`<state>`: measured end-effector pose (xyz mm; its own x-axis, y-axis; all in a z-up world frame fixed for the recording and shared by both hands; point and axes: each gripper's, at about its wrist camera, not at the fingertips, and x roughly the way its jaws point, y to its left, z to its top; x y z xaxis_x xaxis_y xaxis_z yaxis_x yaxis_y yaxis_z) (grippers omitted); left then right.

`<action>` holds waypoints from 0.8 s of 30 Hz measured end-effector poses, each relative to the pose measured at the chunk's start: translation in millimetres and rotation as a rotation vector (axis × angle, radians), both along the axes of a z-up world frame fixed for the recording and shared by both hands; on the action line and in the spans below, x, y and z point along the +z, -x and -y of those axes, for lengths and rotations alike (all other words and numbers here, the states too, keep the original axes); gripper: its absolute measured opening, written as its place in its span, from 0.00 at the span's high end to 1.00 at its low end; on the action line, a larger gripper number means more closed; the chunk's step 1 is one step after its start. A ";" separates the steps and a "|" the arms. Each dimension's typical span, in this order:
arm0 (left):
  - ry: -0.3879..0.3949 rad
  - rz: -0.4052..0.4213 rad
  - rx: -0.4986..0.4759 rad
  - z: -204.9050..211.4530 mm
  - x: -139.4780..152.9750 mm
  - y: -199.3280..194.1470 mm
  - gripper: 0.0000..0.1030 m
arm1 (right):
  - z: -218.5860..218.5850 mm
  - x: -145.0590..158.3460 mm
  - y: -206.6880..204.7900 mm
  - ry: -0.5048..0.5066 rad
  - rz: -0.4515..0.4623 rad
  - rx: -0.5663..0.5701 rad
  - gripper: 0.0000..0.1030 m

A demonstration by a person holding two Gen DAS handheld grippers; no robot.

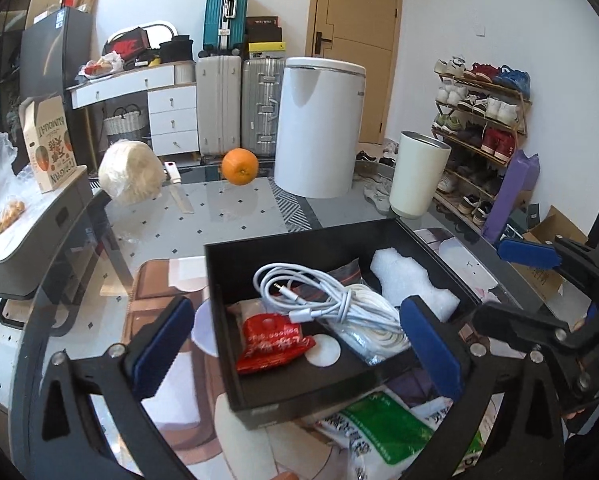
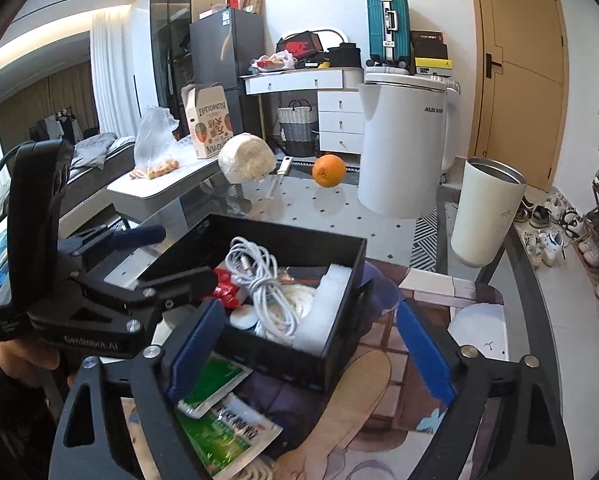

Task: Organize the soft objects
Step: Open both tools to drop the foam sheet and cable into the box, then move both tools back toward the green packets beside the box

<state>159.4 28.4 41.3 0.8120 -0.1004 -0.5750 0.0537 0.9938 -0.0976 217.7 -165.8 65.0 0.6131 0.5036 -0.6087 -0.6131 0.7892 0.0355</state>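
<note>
Below our right hand-held gripper (image 2: pixel 311 352), on the table (image 2: pixel 379 216) beside the black box (image 2: pixel 299 364), lies the green-and-white packet (image 2: pixel 223 436) — long axis slanting away; both hand-held grippers gape empty, the left hand-held gripper (image 1: pixel 295 356) sits further off.

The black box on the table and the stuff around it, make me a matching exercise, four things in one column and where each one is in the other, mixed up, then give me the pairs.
Things:
1. coiled white charging cable
2. green and white plastic packet
3. round orange fruit
4. red foil snack packet

Places:
A. outside the open black box, against its near wall
B. on the glass table, beside the tall white appliance
C. inside the box, lying over the other items
D. inside the box, at its near left corner

Pairs: 1-C, 2-A, 3-B, 4-D
</note>
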 end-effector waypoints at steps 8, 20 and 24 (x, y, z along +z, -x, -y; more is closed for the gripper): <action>-0.029 0.022 0.010 1.5 4.8 26.1 0.00 | 2.7 -0.8 20.5 0.003 0.005 0.015 0.02; -0.058 0.027 0.010 -5.2 4.1 63.6 0.00 | 7.6 -6.4 39.7 0.012 -0.015 0.022 0.01; -0.070 0.028 0.023 -14.5 3.3 75.6 0.00 | 13.1 -5.9 42.9 0.017 -0.023 0.002 0.01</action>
<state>83.9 42.9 44.7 0.8295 -0.0414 -0.5570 0.0323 0.9991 -0.0261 174.8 -178.9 59.1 0.5983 0.4938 -0.6310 -0.6136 0.7888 0.0357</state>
